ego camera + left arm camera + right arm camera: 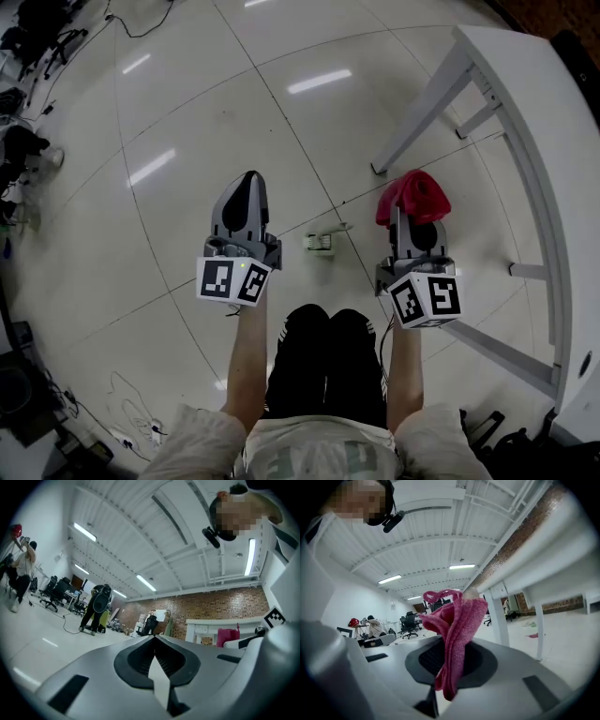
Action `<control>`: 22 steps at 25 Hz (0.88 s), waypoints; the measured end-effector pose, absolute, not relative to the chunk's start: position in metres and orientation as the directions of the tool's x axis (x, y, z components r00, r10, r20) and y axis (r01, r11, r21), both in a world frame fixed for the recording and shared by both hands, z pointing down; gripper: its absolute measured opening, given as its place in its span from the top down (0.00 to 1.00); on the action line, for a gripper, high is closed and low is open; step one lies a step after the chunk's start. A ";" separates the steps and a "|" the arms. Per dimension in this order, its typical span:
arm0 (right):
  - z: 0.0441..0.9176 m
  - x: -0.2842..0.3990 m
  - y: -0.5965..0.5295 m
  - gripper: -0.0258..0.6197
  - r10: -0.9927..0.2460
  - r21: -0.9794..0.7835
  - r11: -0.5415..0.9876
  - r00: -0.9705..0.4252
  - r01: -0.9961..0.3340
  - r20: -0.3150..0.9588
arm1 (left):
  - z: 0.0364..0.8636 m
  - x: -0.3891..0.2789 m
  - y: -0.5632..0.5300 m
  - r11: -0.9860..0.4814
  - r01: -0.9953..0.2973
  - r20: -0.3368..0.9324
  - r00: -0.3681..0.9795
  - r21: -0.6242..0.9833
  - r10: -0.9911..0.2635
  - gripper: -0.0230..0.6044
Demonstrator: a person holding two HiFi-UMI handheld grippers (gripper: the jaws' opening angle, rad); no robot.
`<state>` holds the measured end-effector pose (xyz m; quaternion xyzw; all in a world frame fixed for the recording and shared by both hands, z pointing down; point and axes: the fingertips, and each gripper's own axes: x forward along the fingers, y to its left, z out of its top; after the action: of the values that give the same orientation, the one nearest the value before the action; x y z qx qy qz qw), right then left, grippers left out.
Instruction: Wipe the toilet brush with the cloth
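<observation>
Pink cloth (pixel 457 630) fills the middle of the right gripper view. It is pinched between the jaws of the right gripper (pixel 413 223), which are closed on it. One end hangs down in front of the jaws, and the rest stands up past their tips in a crumpled bunch. In the head view the same cloth (pixel 412 195) shows as a red-pink lump sitting on the far end of those jaws and hiding their tips.

Off to the left of those jaws, the left gripper (pixel 248 183) is held at about the same level. Its jaws are pressed together with nothing between them, and the left gripper view shows the two pads meeting in a single seam.

Down on the floor (pixel 187 112), between the two pairs of jaws, lies a small pale object (pixel 321 241) with a thin stem pointing toward the right jaws. It is too small to tell whether this is the toilet brush. Neither pair of jaws touches it.

Each gripper carries its marker cube behind the jaws, above the person's bare forearms, and dark trousers (pixel 328 366) show between the arms. A white table (pixel 525 103) stands to the right of the right jaws, with one slanted leg reaching the tiles just beyond the cloth.
</observation>
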<state>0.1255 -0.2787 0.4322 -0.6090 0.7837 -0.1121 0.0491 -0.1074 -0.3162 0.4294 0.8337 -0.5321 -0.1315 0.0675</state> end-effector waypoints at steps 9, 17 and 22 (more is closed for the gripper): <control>0.119 0.084 -0.207 0.91 -0.938 -0.254 0.244 -0.294 -0.936 0.184 | 0.138 -0.103 -0.239 -0.490 -0.866 0.032 0.495 0.098 -0.869 0.96; 0.040 0.073 -0.116 0.91 -0.933 -0.327 0.311 -0.352 -0.893 0.075 | 0.056 -0.102 -0.163 -0.493 -0.851 -0.039 0.494 0.181 -0.868 0.96; 0.044 0.080 -0.006 0.91 -0.929 -0.349 0.326 -0.365 -0.879 0.051 | 0.028 -0.087 -0.062 -0.499 -0.853 -0.097 0.490 0.149 -0.866 0.96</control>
<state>0.0798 -0.0061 0.0436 -0.5577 0.8105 -0.1608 0.0791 -0.0875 -0.0618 0.0279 0.8622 -0.4986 -0.0796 0.0402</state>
